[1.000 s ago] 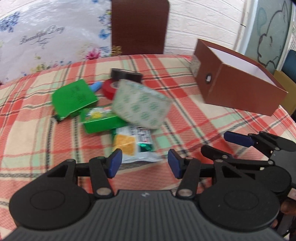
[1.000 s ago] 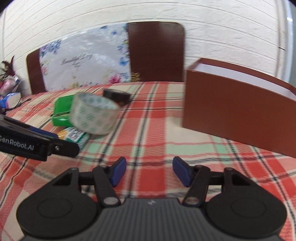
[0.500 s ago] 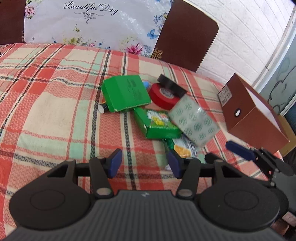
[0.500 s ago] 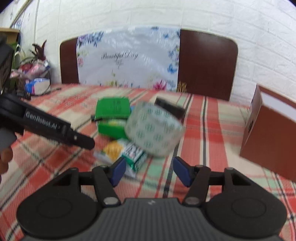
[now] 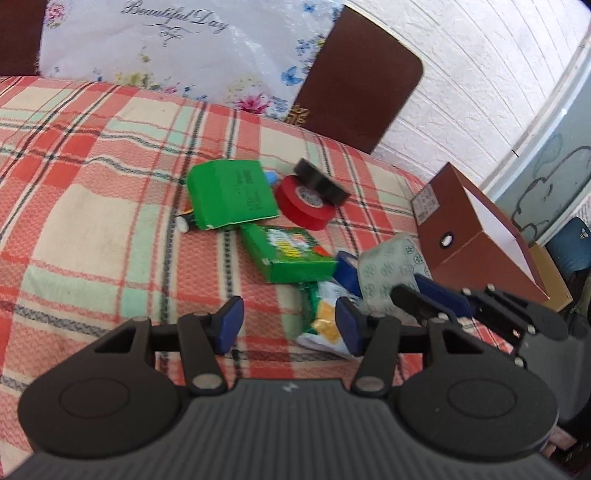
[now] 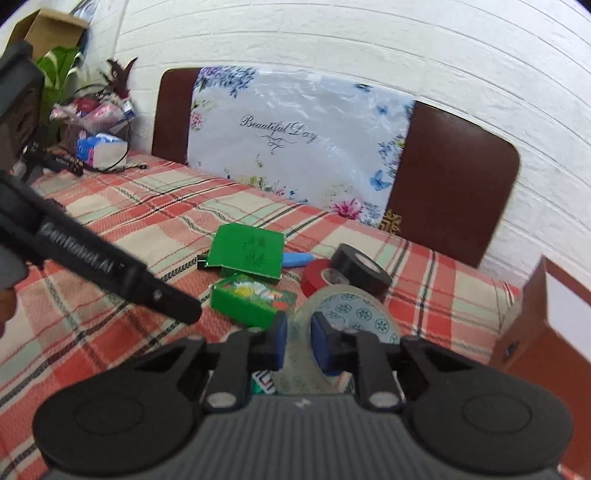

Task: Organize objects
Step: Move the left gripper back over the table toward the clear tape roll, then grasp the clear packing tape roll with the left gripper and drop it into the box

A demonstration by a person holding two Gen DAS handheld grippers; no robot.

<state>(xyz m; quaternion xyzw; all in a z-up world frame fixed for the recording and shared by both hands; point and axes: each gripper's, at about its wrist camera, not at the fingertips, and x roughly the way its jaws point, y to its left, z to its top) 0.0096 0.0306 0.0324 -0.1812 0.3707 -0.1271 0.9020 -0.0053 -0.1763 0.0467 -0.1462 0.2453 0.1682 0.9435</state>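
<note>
Tape roll [image 6: 354, 314], patterned and clear, sits among the clutter near the brown box [image 5: 476, 236]; the right gripper [image 6: 297, 339] has its jaws pinched on the roll's wall, likely for boxing. Left gripper [image 5: 288, 325] hovers, jaws apart, empty.

A checked cloth [image 5: 92, 206] in red, cream and pale green covers the worktop. Behind the far edge stand two dark brown chair backs [image 6: 450, 184]; a white plastic bag [image 6: 295, 140] printed with flowers, butterflies and the words "Beautiful Day" hangs over them. The wall [image 6: 369, 48] behind is white painted brick. At the far left corner lies a heap of clutter: pink and blue packets [image 6: 99, 147], a black cable [image 6: 125, 168], and a leafy green plant [image 6: 61, 72] with a cardboard box [image 6: 48, 29] above it. To the right, a grey-blue panel [image 5: 554, 184] bears a line-drawn cartoon figure, and a blue chair [image 5: 572, 247] shows just below it.
</note>
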